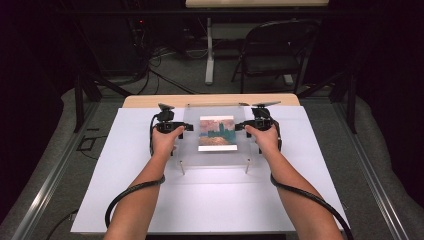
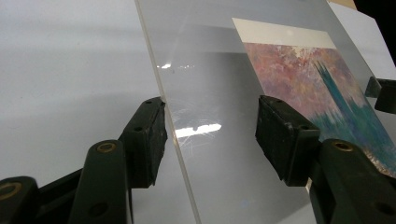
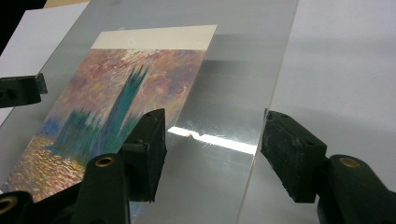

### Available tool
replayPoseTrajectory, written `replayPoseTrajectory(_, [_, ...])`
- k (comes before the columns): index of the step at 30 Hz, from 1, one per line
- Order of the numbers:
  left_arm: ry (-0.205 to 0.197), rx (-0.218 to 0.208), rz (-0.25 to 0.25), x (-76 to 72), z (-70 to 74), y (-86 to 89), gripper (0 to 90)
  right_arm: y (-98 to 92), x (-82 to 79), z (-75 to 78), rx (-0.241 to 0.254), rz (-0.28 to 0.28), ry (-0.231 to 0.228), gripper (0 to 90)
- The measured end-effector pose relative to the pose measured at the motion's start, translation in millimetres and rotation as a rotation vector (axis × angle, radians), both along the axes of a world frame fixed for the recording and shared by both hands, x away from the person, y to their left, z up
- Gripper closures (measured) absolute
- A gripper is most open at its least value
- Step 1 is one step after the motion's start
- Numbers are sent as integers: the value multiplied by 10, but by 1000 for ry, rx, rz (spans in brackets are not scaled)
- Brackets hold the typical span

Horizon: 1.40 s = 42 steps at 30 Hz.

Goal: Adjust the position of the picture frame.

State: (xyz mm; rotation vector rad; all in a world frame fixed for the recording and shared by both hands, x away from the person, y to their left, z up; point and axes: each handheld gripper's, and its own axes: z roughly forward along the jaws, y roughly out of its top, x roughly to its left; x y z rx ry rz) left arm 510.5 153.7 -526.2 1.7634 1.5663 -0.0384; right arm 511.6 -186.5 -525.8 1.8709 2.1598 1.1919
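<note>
High view: clear panel with painted print stands on posts over worktop | left tool, right tool straddle its side edges, jaws agape, nothing clamped | step: gripping | next: close evenly, lift level

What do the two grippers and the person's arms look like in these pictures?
Both the left gripper and the right gripper are black, each with two blocky jaws on arms joined by brass-coloured rivets. A grey three-cornered plate sits on top of each. A thick black cable trails from each gripper and loops past the forearm. The forearms are bare: no sleeves or gloves are visible.
</note>
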Motion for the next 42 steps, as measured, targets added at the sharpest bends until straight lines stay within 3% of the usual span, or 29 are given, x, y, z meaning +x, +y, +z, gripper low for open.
replayPoseTrajectory(9, [-6,5,1,-15,46,4,448,-1,-18,56,-7,0,2,417])
replayPoseTrajectory(19, [-32,27,13,-90,201,-5,476,13,-80,170,-25,8,-43,429])
replayPoseTrajectory(30, [-106,39,14,-250,371,-20,498,39,-250,377,-68,-1,-93,453])
replayPoseTrajectory(42, [-156,47,4,-423,549,17,545,76,-440,560,-116,16,-160,463])
